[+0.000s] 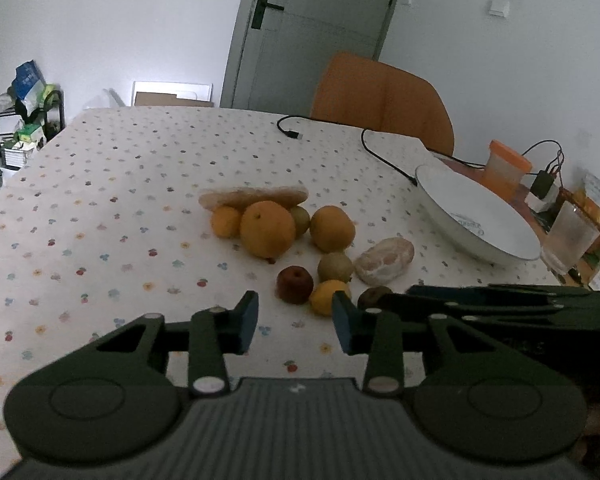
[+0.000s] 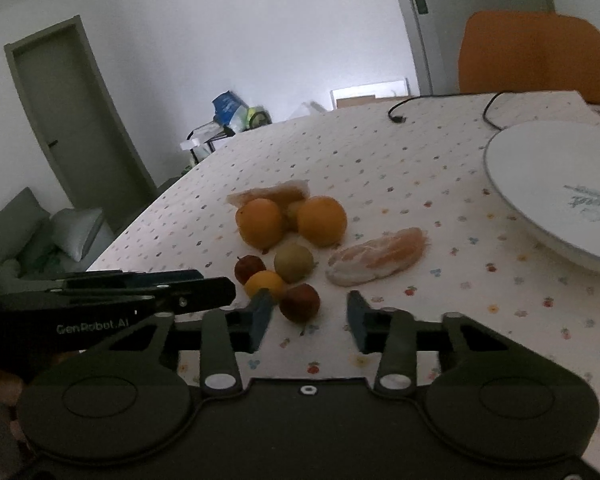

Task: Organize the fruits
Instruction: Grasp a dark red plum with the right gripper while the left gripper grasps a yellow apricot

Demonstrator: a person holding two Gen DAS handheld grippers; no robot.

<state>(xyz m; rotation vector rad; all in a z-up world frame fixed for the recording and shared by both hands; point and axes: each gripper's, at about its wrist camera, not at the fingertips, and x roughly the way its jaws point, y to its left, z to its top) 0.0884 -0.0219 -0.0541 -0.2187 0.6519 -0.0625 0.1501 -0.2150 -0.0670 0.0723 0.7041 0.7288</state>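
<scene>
- White lettering "GenRobot.AI" runs along the side of the left gripper (image 2: 204, 292), seen in the right wrist view; the white plate (image 2: 540, 168) carries a cursive mark near its middle, too blurred to read
- Fruits lie in a loose cluster on the flower-dotted tablecloth (image 1: 100, 200), left of the plate (image 1: 480, 216) and apart from it
- Two large oranges (image 1: 267, 229) (image 1: 332, 227) sit at the far side of the cluster, with a small orange (image 1: 225, 221) beside the bigger one and a flat, pale brown wrapped item (image 1: 256, 197) behind them
- Nearer, a green kiwi-like fruit (image 1: 335, 266), a dark red fruit (image 1: 295, 284), a yellow lemon (image 1: 327, 296) and a second dark fruit (image 2: 300, 302) sit close together
- A peeled citrus piece in clear wrap (image 2: 376, 256) lies between the cluster and the plate
- Left gripper (image 1: 295, 316): fingers spread wide, holding nothing, just short of the lemon
- Right gripper (image 2: 310, 316): fingers spread wide, empty, with the second dark fruit between its tips
- An orange chair (image 1: 380, 96) stands behind the table
</scene>
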